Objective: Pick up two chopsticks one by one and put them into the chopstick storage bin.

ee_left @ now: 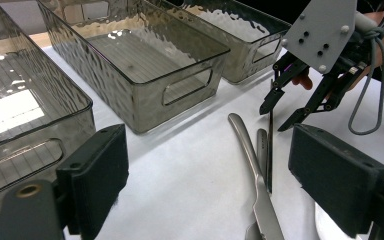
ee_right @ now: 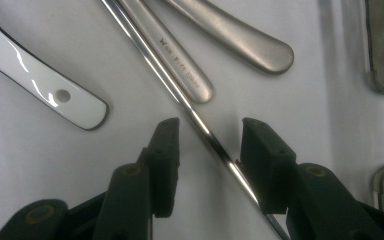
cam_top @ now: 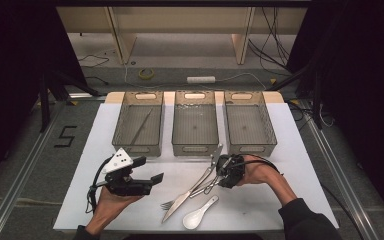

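Observation:
A thin shiny metal chopstick (ee_right: 180, 100) lies slantwise on the white table, between a white ceramic spoon (ee_right: 55, 90) and two steel cutlery handles (ee_right: 180, 60). My right gripper (ee_right: 209, 127) points down over it with its jaws astride the chopstick. One pad is at the rod's edge and the other stands clear, so it is open. The high view has this gripper (cam_top: 223, 181) at the top of the cutlery pile, above a knife (cam_top: 182, 200) and the spoon (cam_top: 199, 215). My left gripper (cam_top: 149, 170) hovers at the left, open, nothing between its pads (ee_left: 97, 180).
Three grey see-through bins stand in a row behind the cutlery: left (cam_top: 137, 147), middle (cam_top: 195, 149), right (cam_top: 251, 149). A thin rod (cam_top: 142, 127) lies in the left bin. A fork (cam_top: 167, 204) lies beside the knife. The table's front edge is close below the spoon.

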Demonstrator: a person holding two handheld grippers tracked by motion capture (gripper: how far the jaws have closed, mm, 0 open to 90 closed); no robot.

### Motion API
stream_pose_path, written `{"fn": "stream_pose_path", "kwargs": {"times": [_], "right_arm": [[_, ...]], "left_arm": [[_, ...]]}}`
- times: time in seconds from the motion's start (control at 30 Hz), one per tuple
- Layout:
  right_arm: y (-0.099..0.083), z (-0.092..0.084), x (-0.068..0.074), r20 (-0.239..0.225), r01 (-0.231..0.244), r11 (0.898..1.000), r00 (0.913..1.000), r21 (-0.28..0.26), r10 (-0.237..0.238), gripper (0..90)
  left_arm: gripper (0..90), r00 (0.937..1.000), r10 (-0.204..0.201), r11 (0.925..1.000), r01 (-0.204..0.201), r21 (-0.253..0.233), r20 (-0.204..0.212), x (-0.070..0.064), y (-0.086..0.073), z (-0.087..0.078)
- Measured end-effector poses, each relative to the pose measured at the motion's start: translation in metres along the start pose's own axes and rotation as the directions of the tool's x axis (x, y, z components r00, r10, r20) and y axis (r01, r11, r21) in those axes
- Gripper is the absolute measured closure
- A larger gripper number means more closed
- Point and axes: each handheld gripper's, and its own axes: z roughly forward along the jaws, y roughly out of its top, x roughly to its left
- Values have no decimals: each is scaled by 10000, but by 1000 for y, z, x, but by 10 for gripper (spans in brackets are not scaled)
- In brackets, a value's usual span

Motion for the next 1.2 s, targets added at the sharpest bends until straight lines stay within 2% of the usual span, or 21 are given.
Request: {"fn": "stream_pose_path", "kwargs": {"times": [0.33, 0.4, 0.5, 0.63, 0.93, 1.2], "right_arm": [[2, 3, -3, -247, -6, 9995, 9997, 315, 14, 669], [3, 3, -4, -322, 139, 9989, 9994, 443, -125, 687], [5, 4, -2, -282, 130, 9986, 9995, 513, -115, 699], [6, 3, 2, -274, 537, 9954, 9983, 796, -516, 722], [5, 2, 12, -364, 960, 9890, 9951, 1125, -925, 771], [5, 1, 23, -453, 1568, 9772, 9874, 1428, -1518, 816]], "left_arm": [[159, 10000, 48, 10000, -48, 59, 6, 0, 0, 0], [159, 10000, 63, 10000, -63, 67, 13, -1, 0, 0], [160, 10000, 55, 10000, -55, 60, 24, -1, 0, 0], [159, 10000, 40, 10000, -41, 73, 12, 0, 0, 0], [160, 9999, 108, 9998, -108, 159, 15, -1, -1, 1], [160, 10000, 98, 9998, -98, 165, 13, -1, 0, 1]]}}
